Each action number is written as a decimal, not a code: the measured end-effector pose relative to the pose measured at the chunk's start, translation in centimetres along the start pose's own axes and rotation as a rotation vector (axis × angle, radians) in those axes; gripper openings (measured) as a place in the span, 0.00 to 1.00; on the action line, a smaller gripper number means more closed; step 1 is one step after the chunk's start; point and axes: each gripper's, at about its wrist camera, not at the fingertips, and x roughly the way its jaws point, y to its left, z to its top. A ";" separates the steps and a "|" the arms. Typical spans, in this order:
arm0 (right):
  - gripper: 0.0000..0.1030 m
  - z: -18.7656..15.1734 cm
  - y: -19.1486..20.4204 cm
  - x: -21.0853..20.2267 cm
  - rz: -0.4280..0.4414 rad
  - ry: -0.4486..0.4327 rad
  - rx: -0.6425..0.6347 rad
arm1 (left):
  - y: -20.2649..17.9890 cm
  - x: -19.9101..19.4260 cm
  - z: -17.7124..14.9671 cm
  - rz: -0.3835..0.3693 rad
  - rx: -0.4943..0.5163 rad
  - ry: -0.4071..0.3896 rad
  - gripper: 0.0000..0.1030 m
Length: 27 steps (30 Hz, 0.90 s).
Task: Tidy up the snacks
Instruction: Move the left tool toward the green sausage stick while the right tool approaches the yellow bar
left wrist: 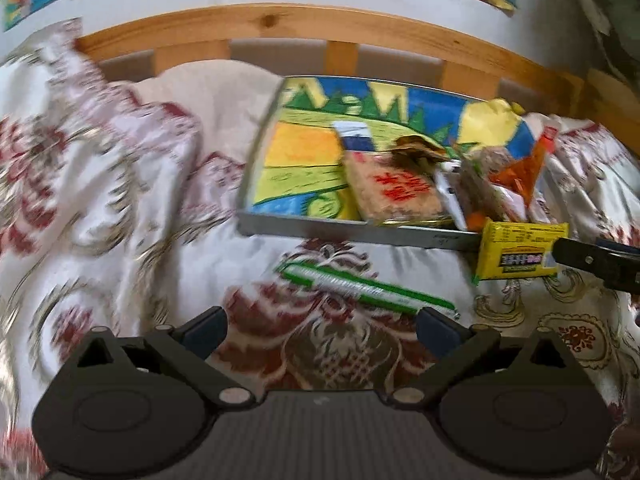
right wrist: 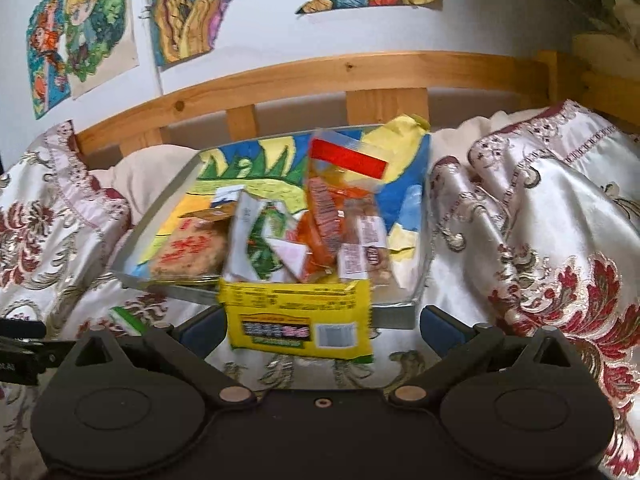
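Note:
A metal tray [left wrist: 344, 229] lined with a colourful drawing rests on the bedspread and holds several snack packets, among them a rice cake with red print [left wrist: 396, 196]. A yellow packet [right wrist: 300, 320] leans on the tray's [right wrist: 396, 318] front wall, between the wide-apart fingers of my open right gripper [right wrist: 322, 330]; its left finger sits at the packet's edge. The left wrist view shows the yellow packet [left wrist: 516, 254] with one right finger [left wrist: 584, 259] at its side. A green-and-white stick packet [left wrist: 368, 290] lies just ahead of my open, empty left gripper [left wrist: 322, 332].
A wooden bed rail [left wrist: 320, 28] runs behind the tray, with drawings taped on the white wall [right wrist: 80, 40] above. Rumpled red-and-white patterned bedspread [left wrist: 100, 184] surrounds the tray, heaped in folds at the right [right wrist: 540, 208]. Part of the left gripper [right wrist: 20, 346] shows at the left edge.

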 end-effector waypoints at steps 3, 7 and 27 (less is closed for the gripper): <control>0.99 0.1 -0.8 0.7 -0.009 0.012 0.012 | 0.0 0.8 1.2 -0.035 0.023 -0.019 0.99; 0.99 0.2 -1.4 1.4 0.002 0.027 0.022 | -0.7 2.3 2.7 -0.107 0.078 0.005 0.99; 0.99 0.2 -2.5 3.8 0.103 0.051 0.011 | -5.3 7.8 5.4 -0.316 0.644 0.205 1.00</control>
